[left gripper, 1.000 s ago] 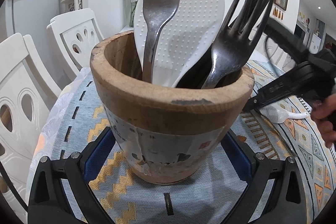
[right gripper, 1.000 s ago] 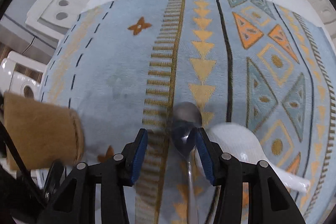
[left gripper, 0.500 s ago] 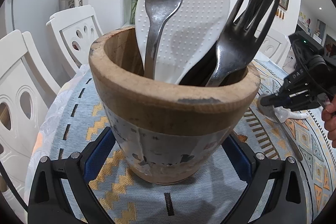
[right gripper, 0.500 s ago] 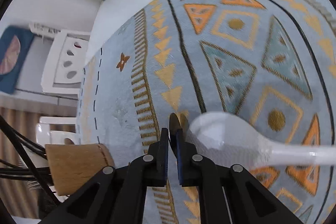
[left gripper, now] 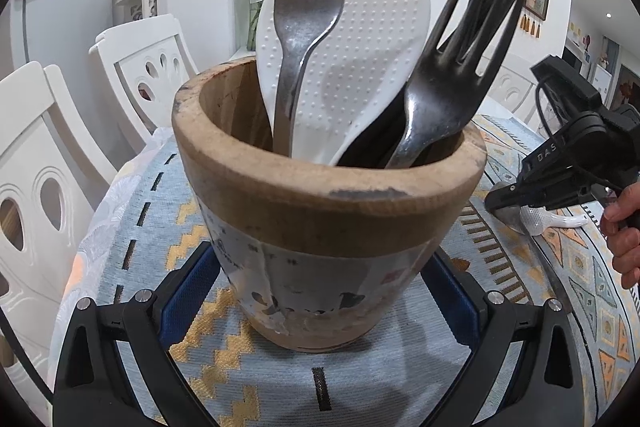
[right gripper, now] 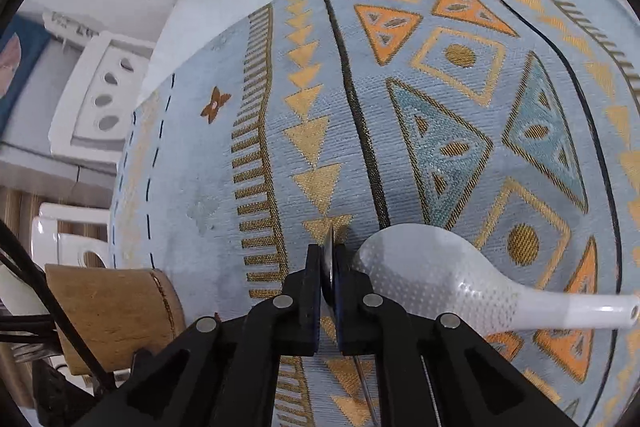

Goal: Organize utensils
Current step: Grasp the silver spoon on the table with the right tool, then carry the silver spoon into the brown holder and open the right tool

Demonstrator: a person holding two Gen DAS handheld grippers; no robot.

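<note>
**Right gripper pinches the metal spoon beside the rice paddle**

Down on the patterned tablecloth [right gripper: 460,115], the right gripper [right gripper: 329,267] has its jaws pressed together on the bowl of a metal spoon [right gripper: 329,247], which stands on edge between the pads, its thin handle [right gripper: 366,387] trailing back under the gripper. Just beside it, to the right in that view, lies a white dimpled rice paddle [right gripper: 432,279], flat on the cloth with its handle pointing away to the right.

Over on the other side, the left gripper [left gripper: 316,303] has its blue pads either side of the wooden utensil pot [left gripper: 328,211], low on the pot's base; whether they press on it I cannot tell. The pot stands upright on the cloth and is well stocked: a silver fork [left gripper: 304,11], a second white paddle [left gripper: 372,39] and several dark forks [left gripper: 452,99], all tines up. From here the right gripper shows at the right edge, a hand [left gripper: 624,239] on its grip. White chairs [left gripper: 152,67] stand behind.
</note>
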